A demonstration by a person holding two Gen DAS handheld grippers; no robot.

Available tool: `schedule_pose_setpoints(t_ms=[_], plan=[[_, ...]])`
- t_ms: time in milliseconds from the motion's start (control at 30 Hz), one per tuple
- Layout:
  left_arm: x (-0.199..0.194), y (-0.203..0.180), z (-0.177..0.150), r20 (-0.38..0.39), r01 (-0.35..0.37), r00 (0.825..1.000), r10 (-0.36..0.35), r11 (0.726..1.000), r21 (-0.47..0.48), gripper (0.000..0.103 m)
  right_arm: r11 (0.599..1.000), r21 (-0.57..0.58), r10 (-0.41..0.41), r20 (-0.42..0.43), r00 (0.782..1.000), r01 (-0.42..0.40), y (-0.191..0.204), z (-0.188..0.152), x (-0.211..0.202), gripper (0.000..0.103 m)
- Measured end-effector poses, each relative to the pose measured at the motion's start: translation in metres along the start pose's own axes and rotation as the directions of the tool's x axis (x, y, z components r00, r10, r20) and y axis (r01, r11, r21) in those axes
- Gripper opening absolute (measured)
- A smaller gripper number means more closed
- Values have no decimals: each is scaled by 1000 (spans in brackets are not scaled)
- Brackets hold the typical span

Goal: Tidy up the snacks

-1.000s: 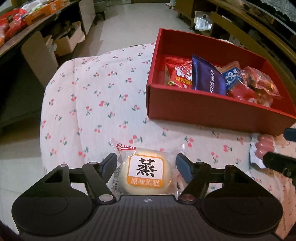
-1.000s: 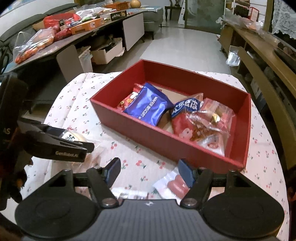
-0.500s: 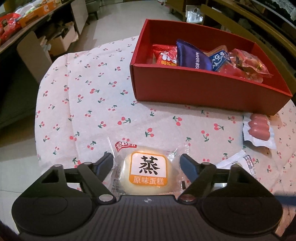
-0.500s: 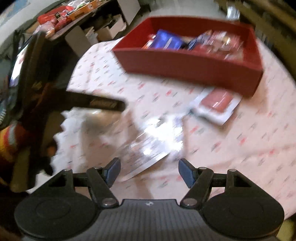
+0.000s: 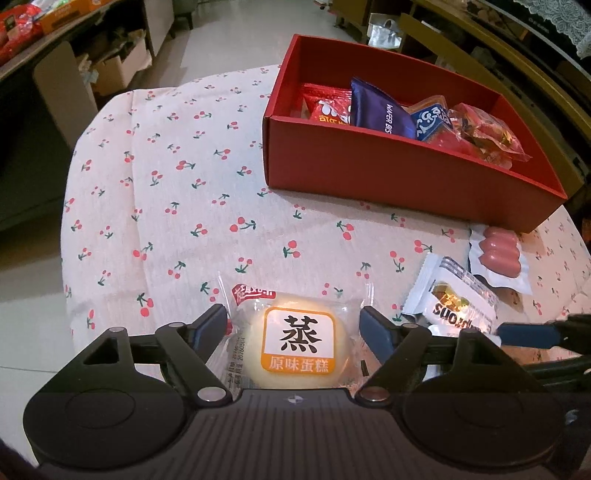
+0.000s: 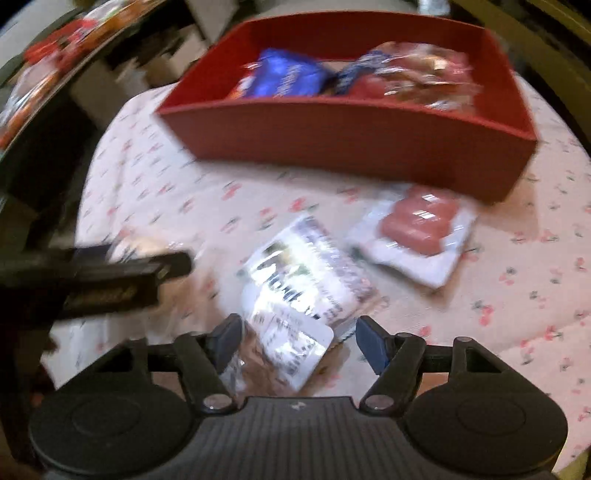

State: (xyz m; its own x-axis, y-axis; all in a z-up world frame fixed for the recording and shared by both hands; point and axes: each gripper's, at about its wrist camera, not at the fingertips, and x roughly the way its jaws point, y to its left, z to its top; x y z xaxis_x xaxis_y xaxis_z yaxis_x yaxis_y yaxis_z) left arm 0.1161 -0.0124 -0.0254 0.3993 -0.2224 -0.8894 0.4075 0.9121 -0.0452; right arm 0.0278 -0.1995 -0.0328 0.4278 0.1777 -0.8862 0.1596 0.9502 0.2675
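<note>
A round steamed cake (image 5: 299, 339) in a clear wrapper with an orange label lies on the cherry-print cloth. My left gripper (image 5: 293, 321) straddles it; its jaws are opening and the pads stand clear of the cake. In the blurred right wrist view, my right gripper (image 6: 299, 336) hovers open over a silver-white snack packet (image 6: 295, 288), whose near end lies between the fingertips without being pinched. A sealed pack of pink sausages (image 6: 417, 229) lies just beyond it. The red box (image 5: 388, 173) behind holds several snack packets.
The small table's cloth-covered edge (image 5: 74, 229) drops off to the left and front. One finger of the right gripper (image 5: 524, 334) reaches in beside the silver packet (image 5: 450, 302). A cluttered side table (image 5: 44, 22) and cardboard boxes stand at the far left.
The left jaws have spread wider around the cake. The right gripper has dropped and rolled, coming down over the silver packet, and one of its fingers now shows in the left wrist view.
</note>
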Motion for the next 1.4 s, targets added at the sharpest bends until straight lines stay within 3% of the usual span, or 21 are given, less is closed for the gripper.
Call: schedule_pose_setpoints(t_ms=[167, 267, 400, 467, 500, 567, 867, 1033, 1067, 1133, 1200, 1300, 1333, 1400], plan=[[1, 1, 1, -4, 0, 1000, 0, 1000, -5, 85, 1000, 5, 8, 46, 999, -8, 10, -22, -21, 73], [3, -2, 0, -3, -12, 1000, 12, 1000, 3, 86, 998, 55, 33, 25, 999, -34, 18, -30, -14, 73], [2, -2, -2, -1, -12, 1000, 12, 1000, 3, 87, 997, 81, 6, 16, 1000, -8, 25, -31, 4, 74], [3, 0, -3, -6, -6, 1000, 6, 1000, -1, 88, 999, -2, -32, 30, 999, 32, 32, -34, 6, 71], [2, 0, -4, -8, -4, 1000, 4, 1000, -1, 88, 995, -69, -64, 26, 998, 66, 38, -35, 6, 63], [2, -1, -5, -12, 0, 1000, 0, 1000, 6, 88, 986, -153, -73, 14, 997, 74, 38, -37, 5, 59], [0, -3, -7, -18, 7, 1000, -6, 1000, 19, 88, 980, -180, -85, -7, 996, 82, 1, -29, -16, 51], [6, -5, -6, -32, 1, 999, 0, 1000, 11, 92, 979, -196, -68, -26, 997, 62, -2, -25, -10, 52], [7, -5, -6, -34, 1, 999, -1, 1000, 7, 92, 978, -200, -68, -28, 997, 61, -1, -23, -8, 55], [8, -5, -6, -37, 2, 999, -2, 1000, 8, 93, 978, -200, -71, -33, 997, 64, 2, -19, -2, 69], [11, -7, -8, -48, 1, 999, 0, 1000, 23, 97, 972, -222, -87, -13, 996, 82, 5, -17, 3, 71], [16, -13, -12, -49, -15, 999, 18, 998, 62, 102, 966, -239, -102, 8, 995, 101, 5, -16, 5, 70], [17, -14, -13, -42, -22, 999, 25, 997, 73, 102, 963, -247, -105, 9, 994, 104, 5, -16, 5, 65], [15, -16, -13, -31, -24, 999, 26, 996, 81, 94, 960, -258, -107, 10, 994, 106, 4, -16, 4, 61]])
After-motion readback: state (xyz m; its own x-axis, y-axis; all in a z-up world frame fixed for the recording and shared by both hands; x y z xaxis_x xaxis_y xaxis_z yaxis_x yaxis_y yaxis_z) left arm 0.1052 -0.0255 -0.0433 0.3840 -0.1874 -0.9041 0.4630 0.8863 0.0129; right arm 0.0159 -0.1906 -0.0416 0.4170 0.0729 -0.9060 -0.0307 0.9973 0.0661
